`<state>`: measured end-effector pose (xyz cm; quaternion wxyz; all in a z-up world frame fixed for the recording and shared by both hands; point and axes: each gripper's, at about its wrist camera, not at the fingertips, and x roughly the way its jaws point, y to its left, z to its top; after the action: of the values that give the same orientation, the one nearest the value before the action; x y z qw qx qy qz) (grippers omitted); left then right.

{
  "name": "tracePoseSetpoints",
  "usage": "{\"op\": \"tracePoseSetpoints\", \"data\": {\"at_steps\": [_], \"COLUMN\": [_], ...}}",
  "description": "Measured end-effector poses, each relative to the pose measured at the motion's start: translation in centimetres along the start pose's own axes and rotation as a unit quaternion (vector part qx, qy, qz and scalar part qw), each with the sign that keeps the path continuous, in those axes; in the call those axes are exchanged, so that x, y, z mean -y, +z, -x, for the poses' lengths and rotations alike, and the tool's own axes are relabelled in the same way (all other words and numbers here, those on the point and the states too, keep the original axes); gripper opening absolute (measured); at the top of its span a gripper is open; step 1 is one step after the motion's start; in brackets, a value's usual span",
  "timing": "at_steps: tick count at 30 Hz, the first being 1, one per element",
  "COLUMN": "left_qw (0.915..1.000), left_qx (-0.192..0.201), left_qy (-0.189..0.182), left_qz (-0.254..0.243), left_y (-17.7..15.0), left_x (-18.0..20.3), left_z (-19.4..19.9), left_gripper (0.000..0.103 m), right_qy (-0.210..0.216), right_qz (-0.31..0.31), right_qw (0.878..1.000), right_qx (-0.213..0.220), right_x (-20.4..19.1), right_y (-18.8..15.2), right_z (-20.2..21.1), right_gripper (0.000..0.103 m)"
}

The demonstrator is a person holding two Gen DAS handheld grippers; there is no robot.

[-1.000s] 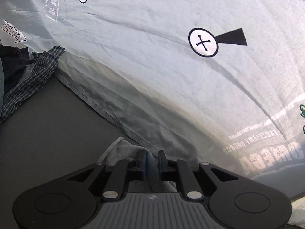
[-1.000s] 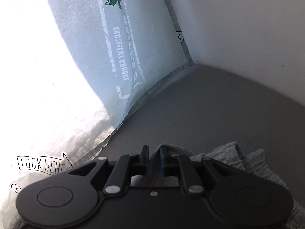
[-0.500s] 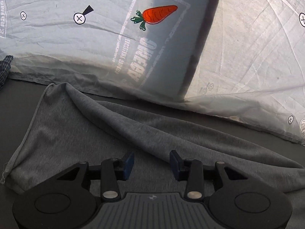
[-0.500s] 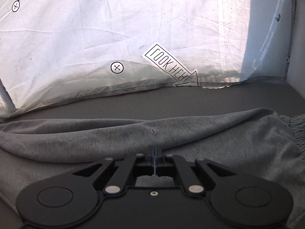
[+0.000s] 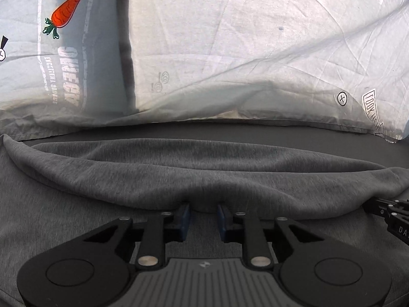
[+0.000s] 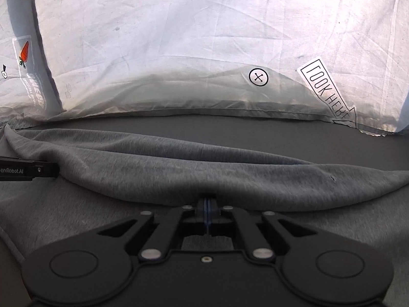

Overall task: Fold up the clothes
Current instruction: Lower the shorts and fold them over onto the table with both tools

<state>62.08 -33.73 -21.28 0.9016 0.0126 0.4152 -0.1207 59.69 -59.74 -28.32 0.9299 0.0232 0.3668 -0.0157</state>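
A grey knit garment (image 5: 179, 174) lies on the dark table, with a folded-over roll of cloth running left to right; it also shows in the right wrist view (image 6: 179, 168). My left gripper (image 5: 203, 216) is open, its blue-padded jaws apart at the near edge of the roll, nothing between them. My right gripper (image 6: 207, 208) is shut with its jaws pressed together at the edge of the roll; I cannot tell whether cloth is pinched. The right gripper shows at the right edge of the left wrist view (image 5: 391, 215), the left gripper at the left edge of the right wrist view (image 6: 28, 170).
A white printed sheet (image 5: 230, 51) hangs behind the table, with a carrot logo (image 5: 65, 10) and a "LOOK HERE" arrow (image 6: 329, 94). A strip of bare dark table (image 6: 230, 130) lies between garment and sheet.
A second ago both grippers held grey cloth up. The garment now lies on the table, the left gripper has opened and both have settled at the fold's edge.
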Motion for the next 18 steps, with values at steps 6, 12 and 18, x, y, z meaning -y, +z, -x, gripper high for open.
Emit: {"op": "tracePoseSetpoints", "data": {"at_steps": [6,12,18], "left_qw": [0.9998,0.9986,0.9982], "left_qx": [0.015,0.036,0.013], "left_qy": [0.01,0.02,-0.049], "left_qz": [0.005,0.032,0.031], "left_y": [2.2,4.2,1.3], "left_x": [-0.3,-0.4,0.7], "left_z": [-2.2,-2.7,0.5], "left_gripper": [0.024,0.026,0.026], "right_qy": [-0.001,-0.012,0.034], "right_qz": [-0.004,-0.013,-0.006], "right_qw": [1.0,0.999,0.999], "right_qx": [0.011,0.026,0.021], "right_x": [0.1,0.1,-1.7], "right_y": [2.3,4.2,1.7], "right_z": [-2.6,-3.5,0.1], "right_gripper": [0.001,0.002,0.002]}}
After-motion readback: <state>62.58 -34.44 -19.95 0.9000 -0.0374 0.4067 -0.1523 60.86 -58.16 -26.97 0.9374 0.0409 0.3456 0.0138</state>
